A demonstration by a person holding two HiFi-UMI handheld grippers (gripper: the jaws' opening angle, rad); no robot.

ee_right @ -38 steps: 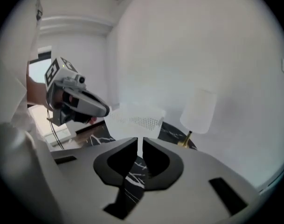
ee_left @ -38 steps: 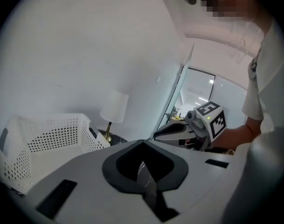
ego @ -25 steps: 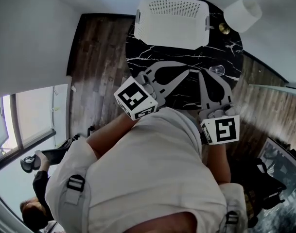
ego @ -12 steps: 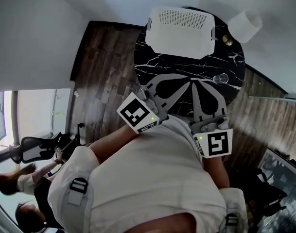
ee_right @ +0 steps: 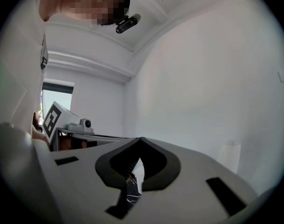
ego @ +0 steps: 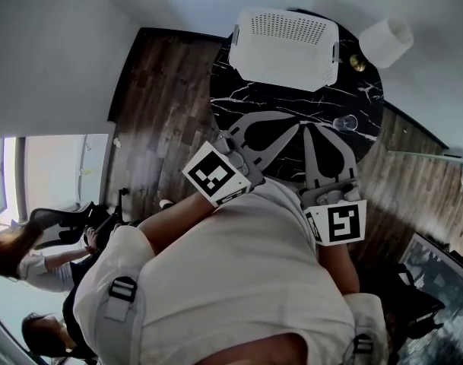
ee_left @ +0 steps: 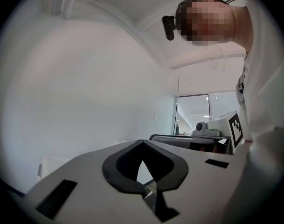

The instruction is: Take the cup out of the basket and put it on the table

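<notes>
The clear glass cup (ego: 345, 122) stands upright on the black marble table (ego: 246, 90), near its right edge and outside the white perforated basket (ego: 284, 40) at the far side. My left gripper (ego: 296, 125) is shut and empty, its tip over the middle of the table. My right gripper (ego: 309, 129) is shut and empty too, with its tip just left of the cup and apart from it. In the left gripper view the jaws (ee_left: 142, 142) meet at their tips. In the right gripper view the jaws (ee_right: 141, 139) are also closed, pointing at a white wall.
A white cylinder lamp (ego: 388, 40) and a small brass object (ego: 358, 63) sit at the table's far right. Dark wood floor (ego: 163, 112) surrounds the round table. People and an office chair (ego: 64, 226) are at the lower left. The other gripper's marker cube (ee_left: 236, 127) shows beside each gripper.
The head view has shifted a little, so the table sits further right in the picture. Both grippers stay shut over the near part of the table. The people at the lower left moved.
</notes>
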